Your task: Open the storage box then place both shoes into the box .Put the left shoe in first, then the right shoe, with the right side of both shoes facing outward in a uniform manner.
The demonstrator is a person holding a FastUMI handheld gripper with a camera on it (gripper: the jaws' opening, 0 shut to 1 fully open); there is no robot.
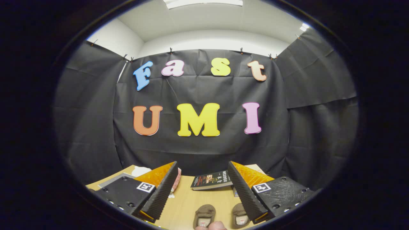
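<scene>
Jaws (202,188) stand wide apart and hold nothing. They hang above the bench (188,201), which is light wood.

Two small brown shoes sit side by side at the near edge of the bench, down low between the two fingers. One shoe (204,214) is closer to the left finger. The other shoe (240,216) is right beside the right finger and partly hidden by it. Both look like soft, fuzzy slippers, with their open tops facing up. They are likely light and squashy, so a gentle pinch should do. A good place to grab looks like the back rim or the side wall of the opening, because the soft toe could fold and slip out. Which shoe is the left one cannot be told from here.

A bit of a person's hand (214,226) pokes in at the near edge, just touching the space between the shoes. It could get in the way of a grab.

Farther back, near the far edge of the bench, lies a dark book (211,180). Something pink (176,182) peeks out behind the left finger, and something flat and grey (113,179) lies past it near the far left corner. These sit well away from the shoes.
</scene>
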